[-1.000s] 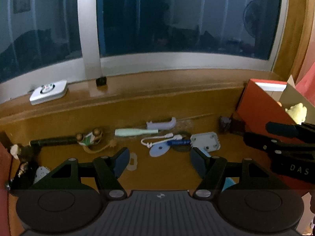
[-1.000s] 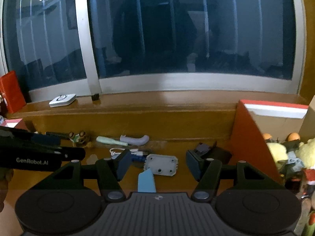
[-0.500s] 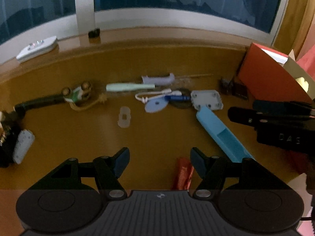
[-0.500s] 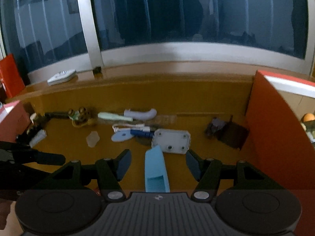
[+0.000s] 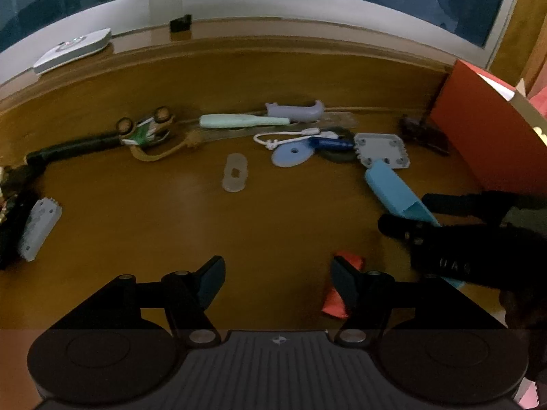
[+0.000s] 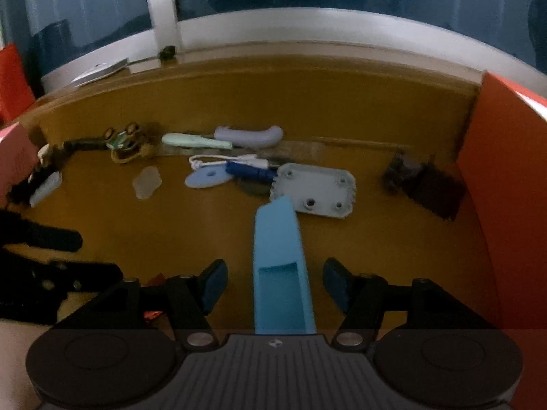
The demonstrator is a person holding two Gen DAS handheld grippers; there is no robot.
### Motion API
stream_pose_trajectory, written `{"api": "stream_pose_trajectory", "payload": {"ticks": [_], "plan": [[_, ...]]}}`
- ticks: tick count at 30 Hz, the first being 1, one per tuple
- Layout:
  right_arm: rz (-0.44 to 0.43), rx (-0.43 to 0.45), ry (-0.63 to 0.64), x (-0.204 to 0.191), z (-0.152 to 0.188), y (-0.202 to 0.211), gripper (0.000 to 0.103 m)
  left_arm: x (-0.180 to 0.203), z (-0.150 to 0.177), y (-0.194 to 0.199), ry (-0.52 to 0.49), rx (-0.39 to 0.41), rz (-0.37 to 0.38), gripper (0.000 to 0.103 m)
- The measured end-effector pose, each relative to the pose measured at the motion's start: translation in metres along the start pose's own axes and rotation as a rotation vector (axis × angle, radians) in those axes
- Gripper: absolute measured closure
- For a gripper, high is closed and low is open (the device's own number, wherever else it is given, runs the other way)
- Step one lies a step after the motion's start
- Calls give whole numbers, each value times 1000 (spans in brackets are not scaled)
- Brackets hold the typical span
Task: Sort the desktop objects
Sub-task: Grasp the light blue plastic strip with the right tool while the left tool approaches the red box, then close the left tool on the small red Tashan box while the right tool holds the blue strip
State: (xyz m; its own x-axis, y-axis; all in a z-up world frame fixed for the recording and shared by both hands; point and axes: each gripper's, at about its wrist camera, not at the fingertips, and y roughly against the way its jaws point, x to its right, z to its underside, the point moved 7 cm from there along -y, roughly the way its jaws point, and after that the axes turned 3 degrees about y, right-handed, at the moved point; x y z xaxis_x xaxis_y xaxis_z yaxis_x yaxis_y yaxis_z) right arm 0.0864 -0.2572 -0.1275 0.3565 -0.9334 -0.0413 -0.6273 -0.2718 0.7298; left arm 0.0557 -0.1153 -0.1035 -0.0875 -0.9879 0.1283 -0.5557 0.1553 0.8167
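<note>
— Plastic, that light blue scoop point(image 6: 278, 259), and hollow by the look of it; I'd guess it weighs next to nothing and stays stiff when squeezed.

— Where is it lying?

— Flat on the tabletop point(image 6: 359, 253), lengthwise between the jaws of the right gripper point(image 6: 275, 282). They stand wide open, clear of both its sides. Its far tip is just beside the grey plate with the screw holes point(image 6: 314, 189).

— And the left gripper point(image 5: 278, 278)?

— Open too, nothing in it. A small red wrapper point(image 5: 342, 285) lies by its right jaw.

— Where would you take hold of the scoop?

— Across the two long side walls, near the open end. Smooth plastic could slip, so a square pinch seems wiser than a corner one.

— Where would it go?

— Can't tell. An orange box point(image 6: 506, 184) stands on the right, and the far row holds a mint green stick point(image 5: 239, 121), a lilac handle point(image 5: 295, 111), a white cord point(image 5: 290, 135) and a blue disc point(image 5: 292, 153). Which pile counts as sorted, I couldn't say.
</note>
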Motion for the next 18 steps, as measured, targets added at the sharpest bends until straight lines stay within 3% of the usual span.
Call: {"api": "stream_pose_trajectory", "payload": {"ticks": [5, 7, 9, 18], "plan": [[21, 13, 35, -7, 0, -3, 30, -11, 1, 0, 20, -5, -13, 35], [29, 20, 29, -7, -1, -2, 36, -14, 1, 1, 27, -6, -14, 35], [39, 28, 22, -5, -3, -1, 66, -16, 1, 1, 33, -7, -15, 35], [41, 25, -23, 1, -6, 4, 69, -15, 0, 3, 25, 0, -7, 35]]}}
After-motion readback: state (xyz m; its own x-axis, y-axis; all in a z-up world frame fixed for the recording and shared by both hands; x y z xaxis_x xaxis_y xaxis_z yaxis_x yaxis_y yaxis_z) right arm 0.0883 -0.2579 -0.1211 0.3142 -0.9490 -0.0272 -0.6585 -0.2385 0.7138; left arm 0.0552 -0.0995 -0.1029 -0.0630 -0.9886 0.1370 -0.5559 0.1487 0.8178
